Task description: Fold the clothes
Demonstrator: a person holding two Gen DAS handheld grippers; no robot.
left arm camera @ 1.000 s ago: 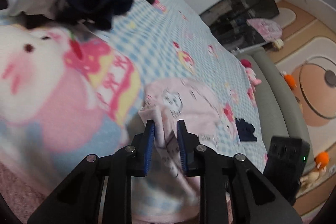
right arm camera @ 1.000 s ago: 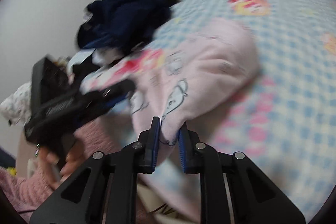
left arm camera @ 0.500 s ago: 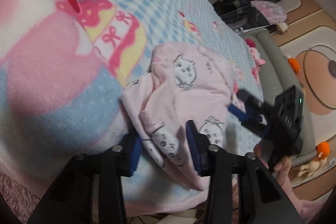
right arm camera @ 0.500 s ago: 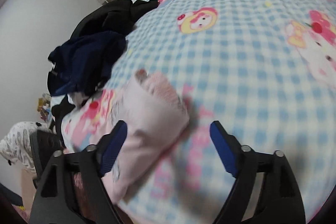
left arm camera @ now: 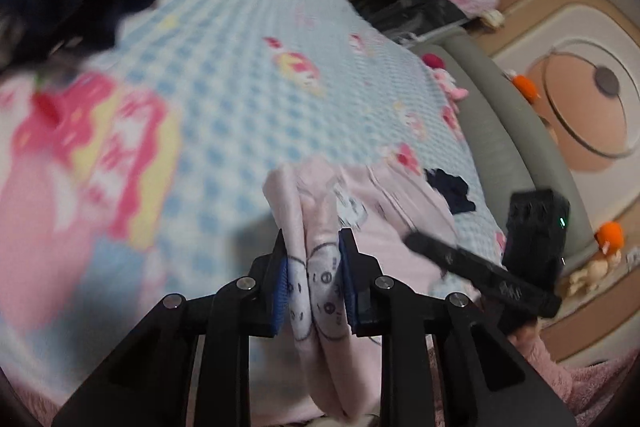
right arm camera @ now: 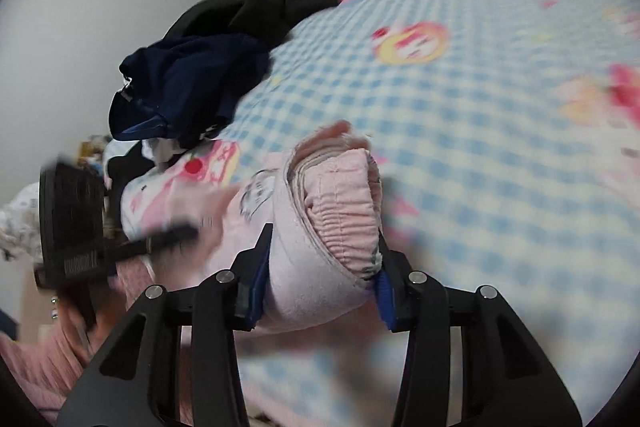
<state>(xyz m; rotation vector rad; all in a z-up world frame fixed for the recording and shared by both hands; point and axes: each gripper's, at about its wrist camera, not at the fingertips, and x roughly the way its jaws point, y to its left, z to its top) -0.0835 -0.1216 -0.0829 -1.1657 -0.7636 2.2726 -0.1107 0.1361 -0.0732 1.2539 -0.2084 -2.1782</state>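
A folded pink garment printed with small cartoon faces (left arm camera: 320,227) lies near the front edge of a bed with a blue-checked blanket (left arm camera: 248,75). My left gripper (left arm camera: 314,279) is shut on one end of its folded layers. My right gripper (right arm camera: 320,267) is closed around the thick folded bundle at the garment's other end (right arm camera: 336,211), with the cloth filling the gap between the pads. The right gripper also shows in the left wrist view (left arm camera: 480,267), and the left gripper shows in the right wrist view (right arm camera: 120,243).
A pile of dark navy and black clothes (right arm camera: 208,59) lies at the back left of the bed. A small dark cloth (left arm camera: 450,189) lies near the bed's right edge. A grey bench (left arm camera: 500,131) and floor with toys lie beyond.
Both grippers were open around the pink garment half a second ago. Now both have closed on its folded ends.
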